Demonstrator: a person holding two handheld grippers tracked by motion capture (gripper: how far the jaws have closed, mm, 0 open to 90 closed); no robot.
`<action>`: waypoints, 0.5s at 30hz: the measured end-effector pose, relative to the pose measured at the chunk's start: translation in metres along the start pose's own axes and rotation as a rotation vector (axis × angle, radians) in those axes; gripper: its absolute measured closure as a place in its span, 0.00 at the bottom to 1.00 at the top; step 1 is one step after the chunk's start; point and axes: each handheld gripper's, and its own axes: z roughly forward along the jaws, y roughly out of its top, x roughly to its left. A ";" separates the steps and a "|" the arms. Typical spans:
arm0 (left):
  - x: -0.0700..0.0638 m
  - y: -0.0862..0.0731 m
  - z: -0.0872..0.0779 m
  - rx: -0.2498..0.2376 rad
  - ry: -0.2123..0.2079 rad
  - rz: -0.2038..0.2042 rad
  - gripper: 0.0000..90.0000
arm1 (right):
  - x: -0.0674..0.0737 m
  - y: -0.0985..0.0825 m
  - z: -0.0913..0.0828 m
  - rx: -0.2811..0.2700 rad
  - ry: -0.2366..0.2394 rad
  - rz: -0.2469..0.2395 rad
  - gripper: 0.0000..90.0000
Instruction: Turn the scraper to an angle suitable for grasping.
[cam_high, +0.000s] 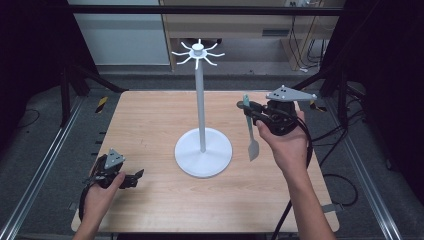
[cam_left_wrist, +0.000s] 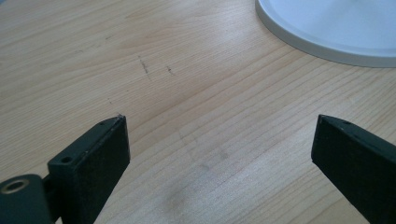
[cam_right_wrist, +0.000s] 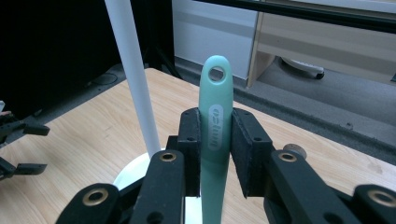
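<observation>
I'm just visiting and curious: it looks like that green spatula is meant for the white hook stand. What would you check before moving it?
1. Right gripper shut on spatula: ok.
2. Spatula's hanging hole clear above the jaws: ok.
3. Spatula level with the hooks: not ok, it hangs lower.
4. Stand upright on the table: ok.
5. Left gripper open, away from the pole: ok.
6. Hole fits a hook: cannot tell.
</observation>
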 end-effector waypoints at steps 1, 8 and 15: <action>0.000 0.000 0.000 0.002 0.000 0.002 0.05 | 0.001 0.001 0.000 -0.001 0.002 0.000 0.83; 0.001 0.000 0.000 0.002 0.001 0.000 0.05 | 0.003 0.006 -0.001 -0.003 0.005 -0.007 0.83; 0.000 0.000 0.000 -0.004 -0.005 0.000 0.05 | 0.008 0.014 -0.002 -0.026 0.016 -0.014 0.83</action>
